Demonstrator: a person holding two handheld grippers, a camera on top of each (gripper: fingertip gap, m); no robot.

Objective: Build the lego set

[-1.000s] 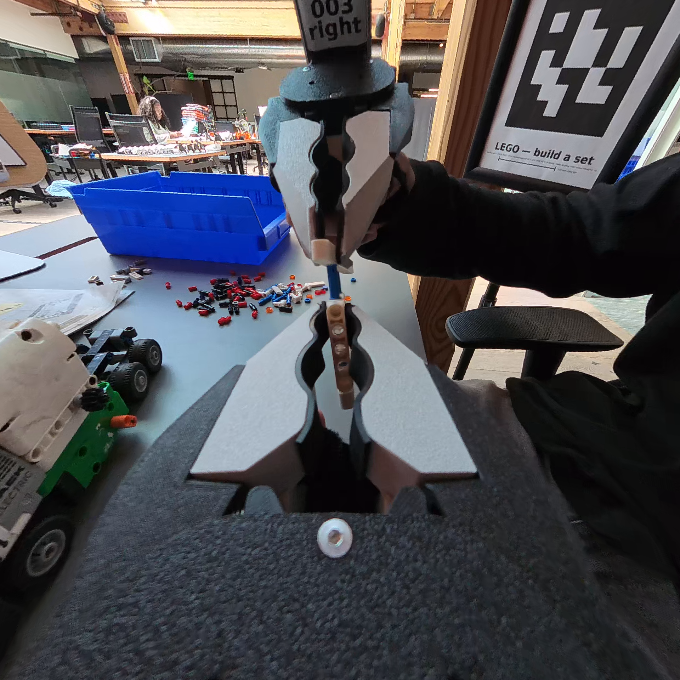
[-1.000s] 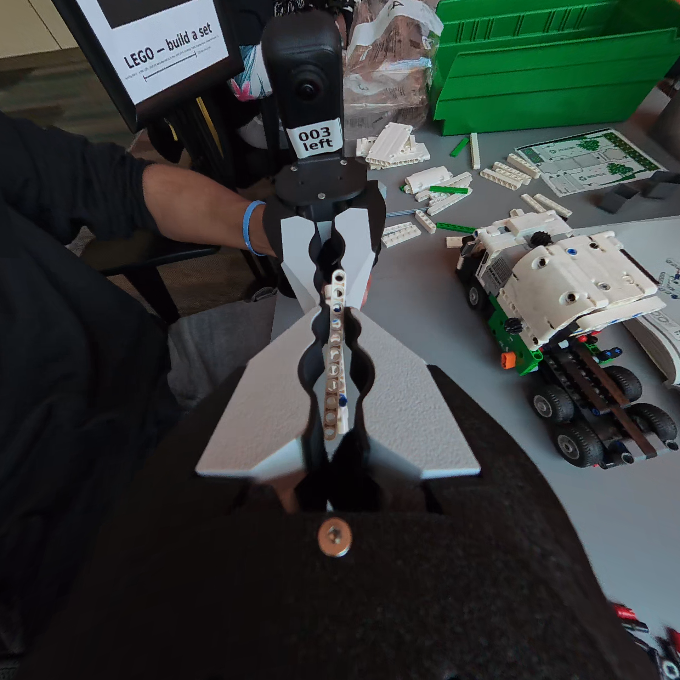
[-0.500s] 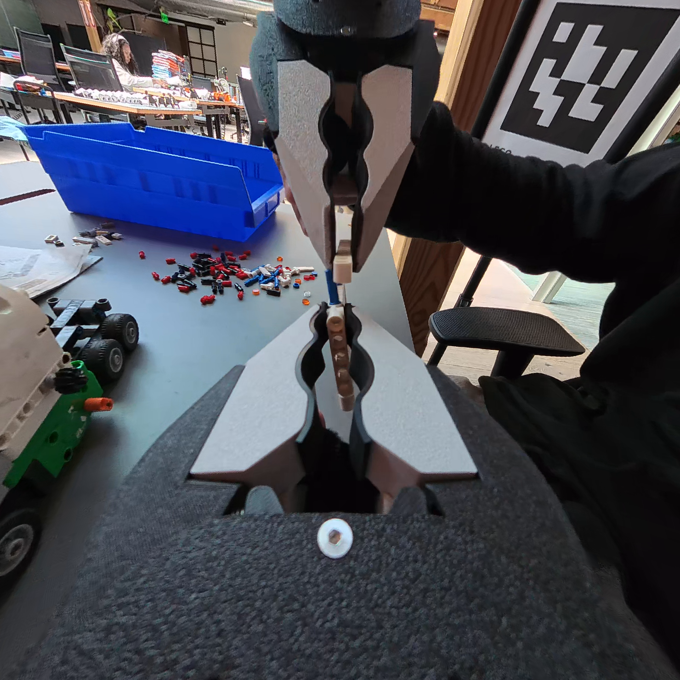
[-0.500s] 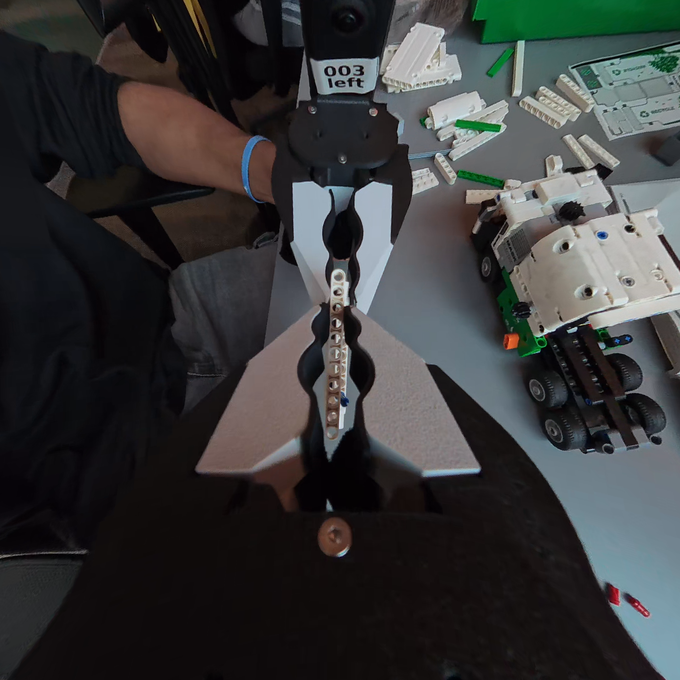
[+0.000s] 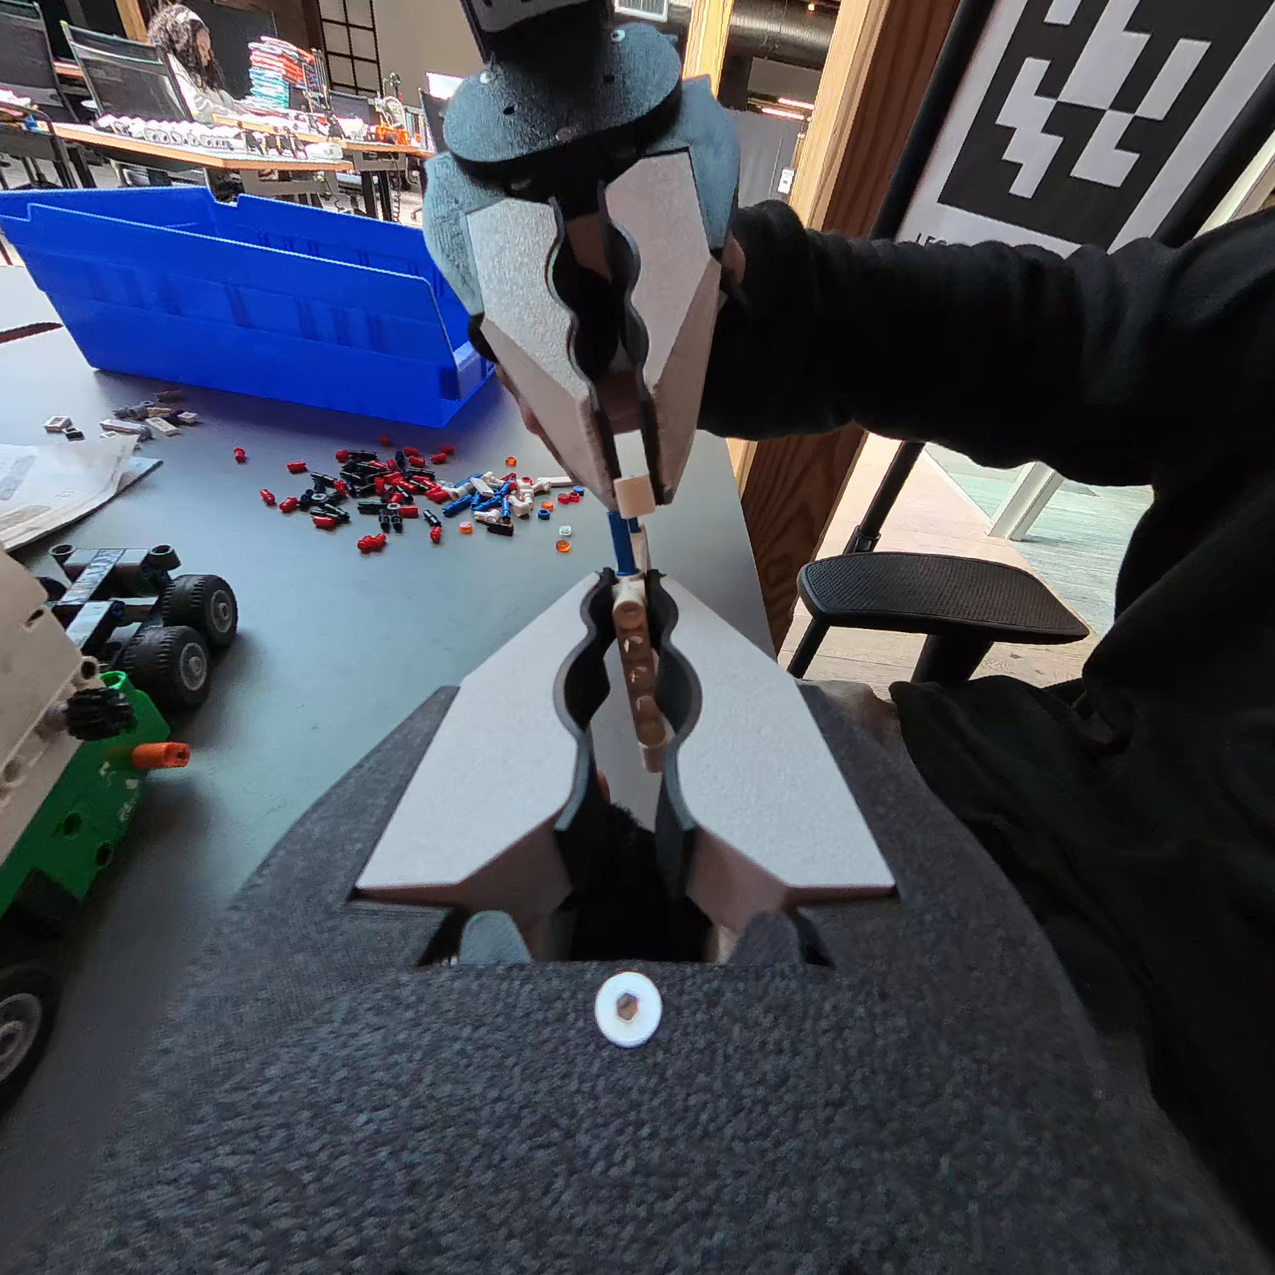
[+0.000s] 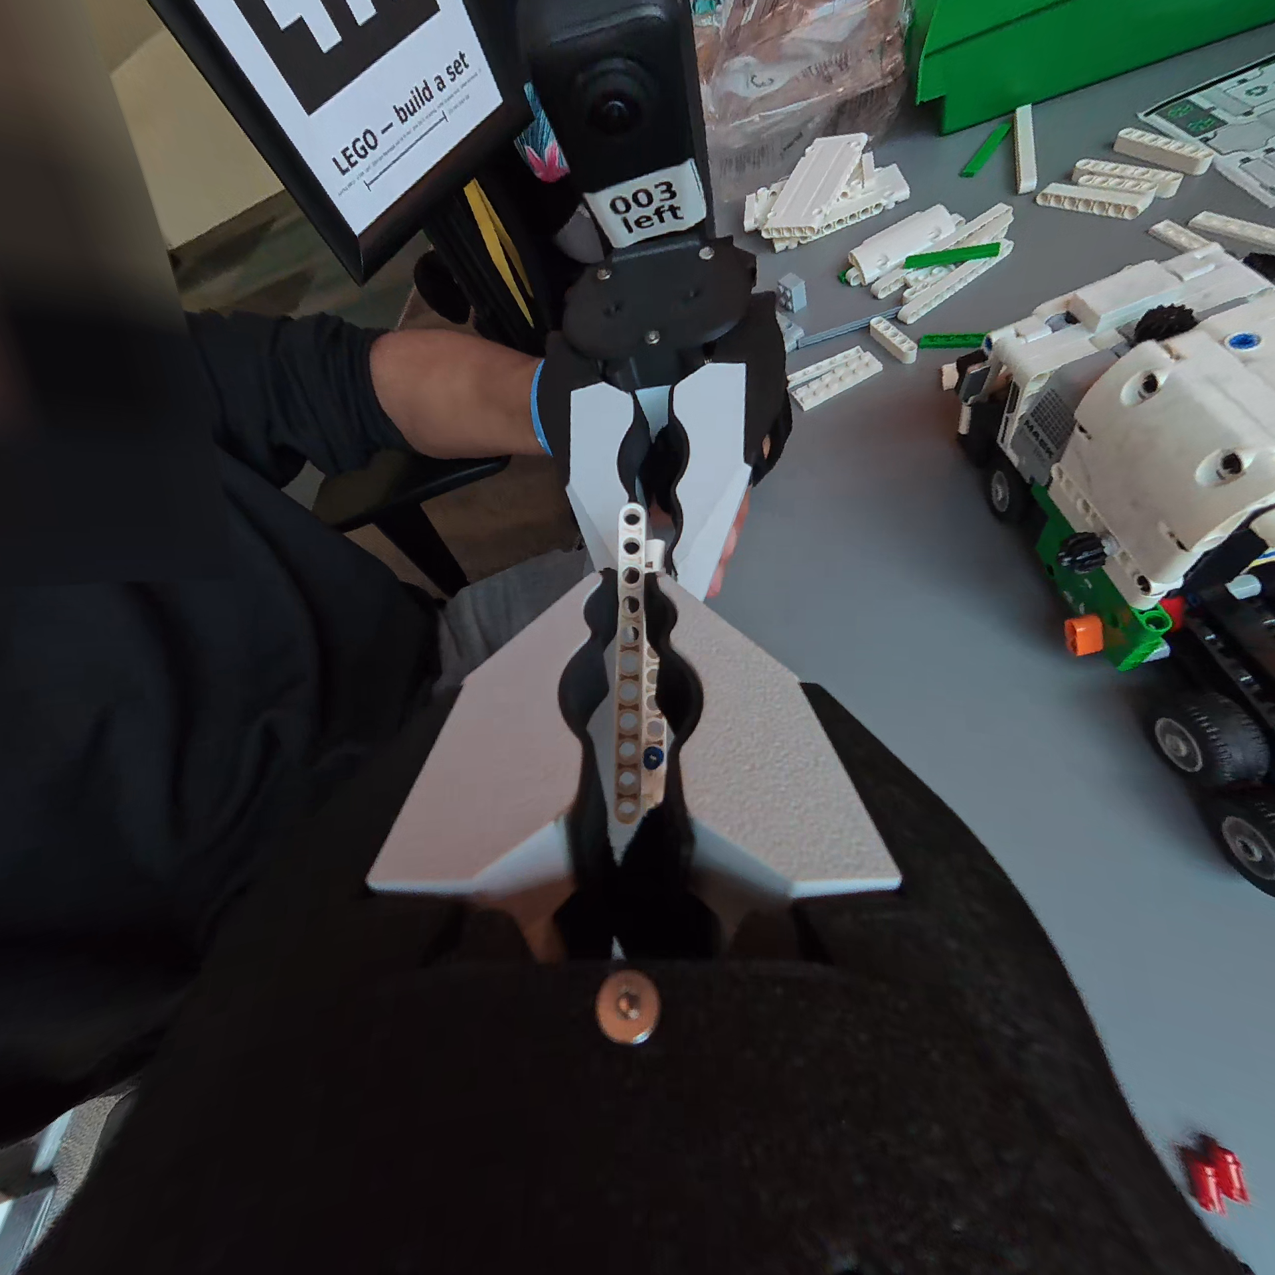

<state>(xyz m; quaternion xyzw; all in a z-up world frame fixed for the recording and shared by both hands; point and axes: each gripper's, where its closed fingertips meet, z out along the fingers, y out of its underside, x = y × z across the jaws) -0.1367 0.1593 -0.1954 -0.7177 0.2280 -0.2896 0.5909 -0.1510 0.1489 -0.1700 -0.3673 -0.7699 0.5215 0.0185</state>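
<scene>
Lego beam [image 6: 629,662], long, white, full of holes, sits clamped lengthwise between the right gripper [image 6: 631,586] fingers, held in the air off the near table [image 5: 331,621] edge. Left gripper [image 5: 631,586] is closed on a short beam [image 5: 638,679] that carries a blue pin [image 5: 623,548] and a small white connector at its tip; the right gripper's tip sits just above it in the left wrist view, the two tools tip to tip. Step in hand looks like joining the two beams by that pin. Next move probably needs a hole lined up with the pin, then a straight push; skew could jam it. Half-built truck [image 6: 1131,483] stands on the table, loose white pieces [image 6: 828,186] behind it, scattered small pins [image 5: 393,483] before a blue bin [image 5: 228,297].
</scene>
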